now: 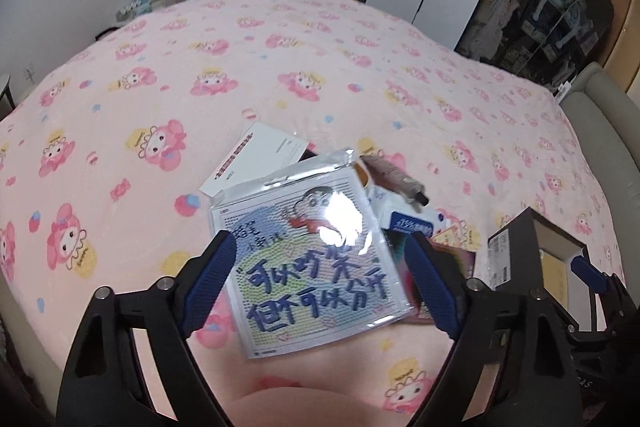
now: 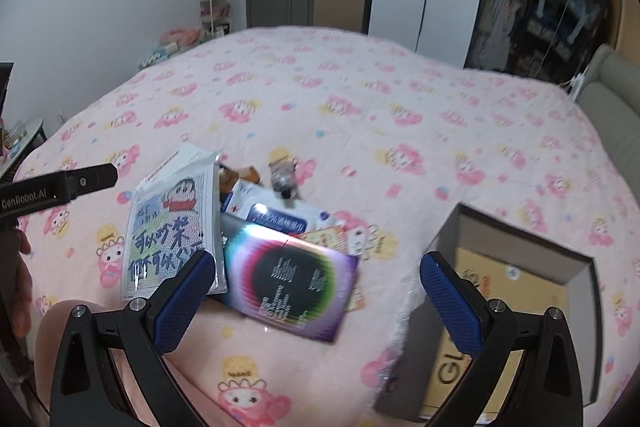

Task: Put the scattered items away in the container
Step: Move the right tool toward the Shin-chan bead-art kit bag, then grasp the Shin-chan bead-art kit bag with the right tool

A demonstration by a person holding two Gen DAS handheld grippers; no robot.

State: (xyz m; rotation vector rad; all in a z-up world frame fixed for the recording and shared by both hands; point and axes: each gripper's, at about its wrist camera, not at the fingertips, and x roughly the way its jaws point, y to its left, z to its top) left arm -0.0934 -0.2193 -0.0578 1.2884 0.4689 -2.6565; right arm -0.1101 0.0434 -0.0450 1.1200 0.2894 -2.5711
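The left tongs are wide open and hold nothing. A shiny cartoon pack lies flat on the bed right between the two blue pads, but the pads do not press on it. The pack is nearly square and sits a bit turned, so its side edges run close to the same way as the pads. The right tongs are wide open and empty too. A rainbow card lies under them, with its long side running across the gap. More small things sit in the pile just behind. The box is open and stands on the bed to the right of the pile, nearest the right tongs. I think the left tongs are best placed to pinch the pack next, then carry it right to the box.
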